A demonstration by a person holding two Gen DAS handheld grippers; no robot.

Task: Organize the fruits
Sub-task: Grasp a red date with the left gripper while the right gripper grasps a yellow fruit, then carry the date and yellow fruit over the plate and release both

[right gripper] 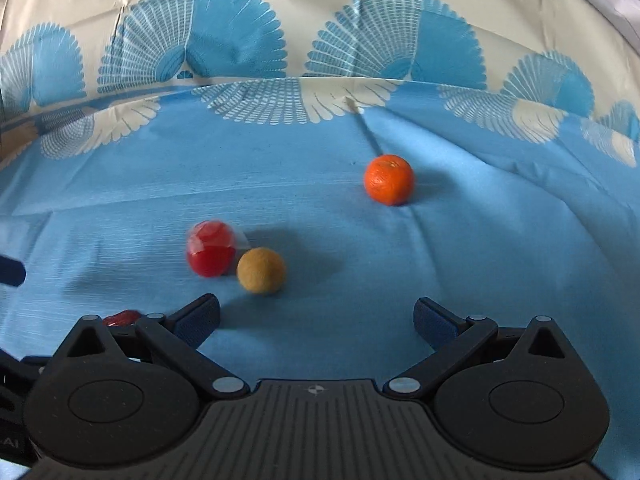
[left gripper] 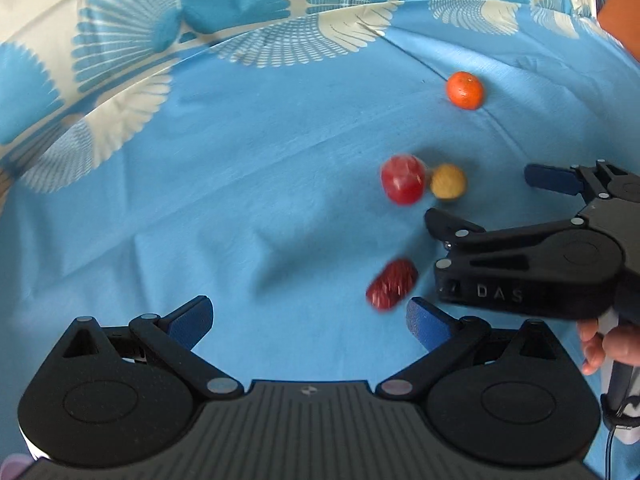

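Note:
Several fruits lie on a blue cloth. An orange (left gripper: 465, 90) (right gripper: 388, 179) lies farthest away. A round red fruit (left gripper: 402, 179) (right gripper: 211, 254) touches a tan round fruit (left gripper: 448, 182) (right gripper: 261, 270). A dark red oblong fruit (left gripper: 392, 284) lies close in front of my left gripper's right finger; in the right wrist view it (right gripper: 122, 318) peeks out behind the left finger. My left gripper (left gripper: 308, 316) is open and empty. My right gripper (right gripper: 316, 316) is open and empty, and shows in the left wrist view (left gripper: 486, 200) just right of the tan fruit.
The blue cloth (left gripper: 240, 200) has a white fan-patterned border (right gripper: 256, 104) at the back, and patterned cloth rises behind it. A hand (left gripper: 604, 344) holds the right gripper's handle at the right edge.

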